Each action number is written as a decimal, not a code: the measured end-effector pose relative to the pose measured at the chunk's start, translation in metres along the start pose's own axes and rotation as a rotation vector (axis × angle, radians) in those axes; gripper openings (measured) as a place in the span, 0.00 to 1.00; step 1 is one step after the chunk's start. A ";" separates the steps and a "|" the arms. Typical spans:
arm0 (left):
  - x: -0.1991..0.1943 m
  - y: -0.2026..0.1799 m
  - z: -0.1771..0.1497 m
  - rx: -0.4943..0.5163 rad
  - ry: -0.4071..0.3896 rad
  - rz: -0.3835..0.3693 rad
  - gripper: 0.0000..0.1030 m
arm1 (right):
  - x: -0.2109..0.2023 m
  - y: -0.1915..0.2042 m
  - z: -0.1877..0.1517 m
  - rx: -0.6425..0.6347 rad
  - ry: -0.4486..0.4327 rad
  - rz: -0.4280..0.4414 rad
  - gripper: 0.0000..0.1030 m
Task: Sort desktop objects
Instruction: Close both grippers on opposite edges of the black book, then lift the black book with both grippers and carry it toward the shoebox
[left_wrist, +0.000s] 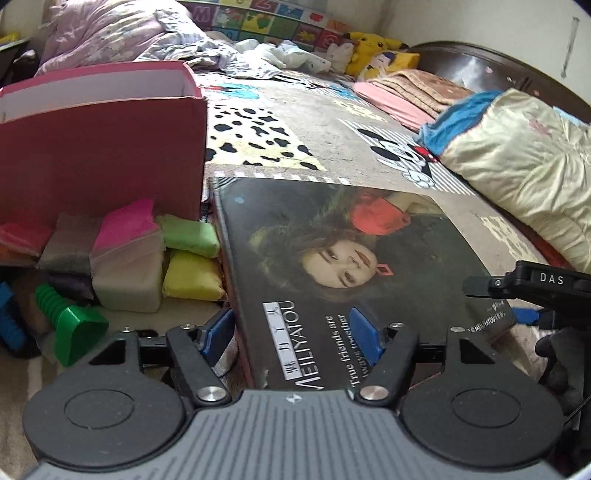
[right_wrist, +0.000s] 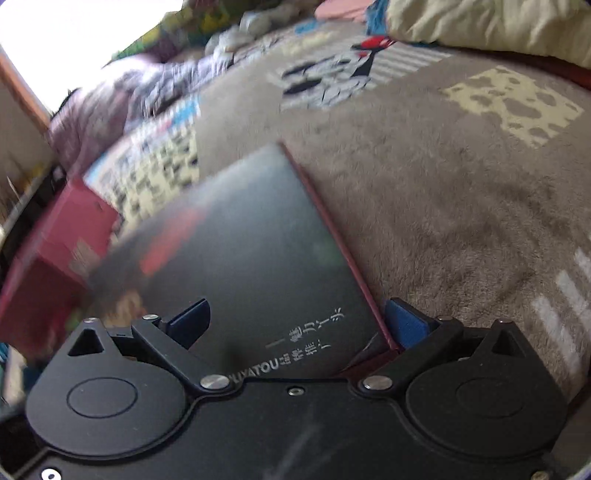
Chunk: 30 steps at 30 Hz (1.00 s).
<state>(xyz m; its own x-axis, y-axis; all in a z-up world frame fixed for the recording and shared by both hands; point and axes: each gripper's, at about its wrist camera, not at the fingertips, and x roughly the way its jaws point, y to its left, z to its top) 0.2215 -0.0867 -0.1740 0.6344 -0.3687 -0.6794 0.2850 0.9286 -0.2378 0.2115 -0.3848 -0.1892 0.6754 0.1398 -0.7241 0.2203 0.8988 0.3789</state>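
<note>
On the bed blanket (right_wrist: 461, 206), both hand-held grippers straddle the box lid (left_wrist: 332, 251).

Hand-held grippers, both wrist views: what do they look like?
Left hand-held gripper: grey ribbed body, black linkage arms, silver pivot screws, blue pads. Right hand-held gripper: all-black body, same black linkages, silver screws, blue pads; the left view shows white "DAS" lettering on it and a black glove.
</note>
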 end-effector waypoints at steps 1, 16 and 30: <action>-0.003 0.000 0.000 0.008 0.001 0.000 0.66 | -0.002 0.002 -0.003 -0.026 0.009 0.005 1.00; -0.078 -0.006 0.002 0.155 -0.092 -0.099 0.66 | -0.083 0.025 -0.040 -0.256 -0.095 0.083 1.00; -0.136 0.036 0.039 0.119 -0.219 -0.050 0.66 | -0.099 0.096 -0.005 -0.359 -0.193 0.168 1.00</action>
<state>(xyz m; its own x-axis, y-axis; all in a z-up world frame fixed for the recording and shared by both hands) 0.1738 -0.0049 -0.0628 0.7541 -0.4265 -0.4995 0.3943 0.9022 -0.1750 0.1618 -0.3106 -0.0840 0.8074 0.2469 -0.5359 -0.1392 0.9623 0.2337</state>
